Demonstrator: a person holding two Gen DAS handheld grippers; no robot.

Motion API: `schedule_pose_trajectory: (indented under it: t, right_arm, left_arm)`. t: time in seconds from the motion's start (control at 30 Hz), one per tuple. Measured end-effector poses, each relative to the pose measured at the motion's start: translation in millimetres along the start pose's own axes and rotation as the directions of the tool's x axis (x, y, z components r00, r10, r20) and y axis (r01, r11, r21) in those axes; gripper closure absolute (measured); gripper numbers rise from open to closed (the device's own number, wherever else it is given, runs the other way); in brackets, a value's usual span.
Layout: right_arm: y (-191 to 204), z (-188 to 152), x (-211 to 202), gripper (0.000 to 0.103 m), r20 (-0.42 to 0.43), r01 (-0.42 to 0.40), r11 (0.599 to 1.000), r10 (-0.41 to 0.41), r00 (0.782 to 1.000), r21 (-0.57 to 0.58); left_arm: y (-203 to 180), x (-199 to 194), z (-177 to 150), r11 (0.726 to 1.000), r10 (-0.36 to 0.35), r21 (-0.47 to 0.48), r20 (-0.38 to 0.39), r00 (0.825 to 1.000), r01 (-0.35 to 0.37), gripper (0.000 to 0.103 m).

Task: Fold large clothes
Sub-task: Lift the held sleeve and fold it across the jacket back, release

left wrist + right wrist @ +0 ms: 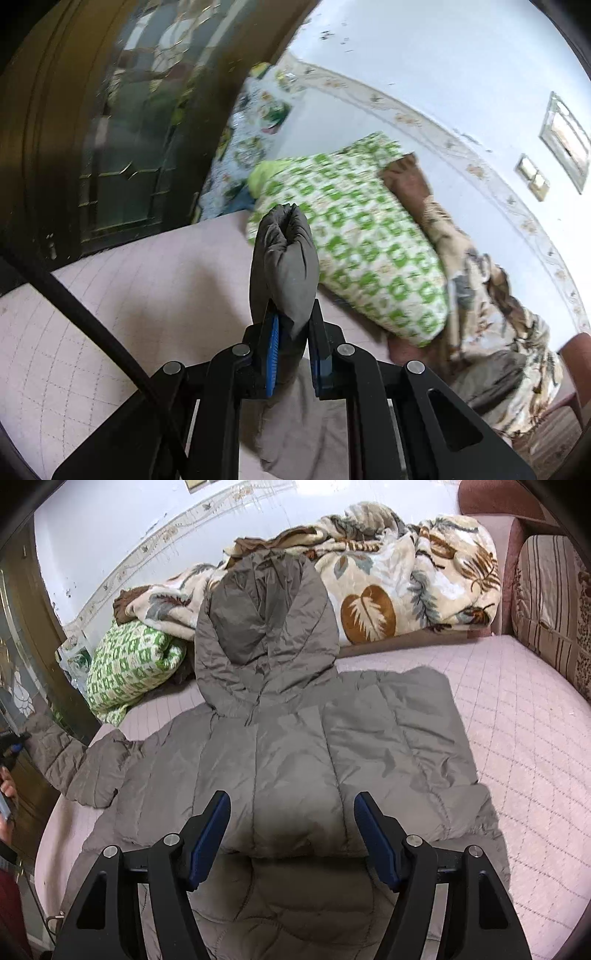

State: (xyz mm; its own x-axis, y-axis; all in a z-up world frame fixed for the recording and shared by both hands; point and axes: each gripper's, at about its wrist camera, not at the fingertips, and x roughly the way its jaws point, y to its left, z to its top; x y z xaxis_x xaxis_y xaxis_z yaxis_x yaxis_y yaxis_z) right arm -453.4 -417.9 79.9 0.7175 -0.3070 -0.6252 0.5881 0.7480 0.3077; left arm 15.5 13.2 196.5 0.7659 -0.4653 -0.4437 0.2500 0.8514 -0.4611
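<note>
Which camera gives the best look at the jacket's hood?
The right wrist view. There the hood of the grey puffer jacket lies spread flat in full, above the open right gripper. The left wrist view shows no hood, only the sleeve cuff clamped in the left gripper.

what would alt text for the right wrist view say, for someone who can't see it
A grey-brown hooded puffer jacket lies spread on a pink quilted bed, with the open right gripper hovering over its middle. At the far left, the left gripper holds one sleeve out past the bed's edge. Behind lie a leaf-print blanket and a green-patterned quilt.
</note>
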Motion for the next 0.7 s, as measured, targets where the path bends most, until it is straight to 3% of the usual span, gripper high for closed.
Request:
schedule_pose_trajectory:
  t: [0.3, 0.53, 0.7]
  right_arm:
    - [-15.9, 9.2, -18.8, 0.029, 0.066, -0.013, 0.998, 0.009, 0.998, 0.066]
    - [-33.1, 14.0, -34.6, 0.029, 0.111, -0.018, 0.995, 0.007, 0.994, 0.100]
    - [-44.8, 17.5, -46.3, 0.029, 0.139, -0.026, 0.992, 0.008, 0.990, 0.124]
  left_arm:
    - [-94.3, -52.7, 5.1, 0.989, -0.096, 0.113, 0.023, 0.995, 0.092, 0.090]
    - [-173.4, -85.9, -22.5, 0.959, -0.186, 0.216, -0.003, 0.983, 0.182, 0.090]
    - [-232.4, -103.3, -56.4, 0.922, -0.245, 0.298, -0.047, 0.968, 0.248, 0.089]
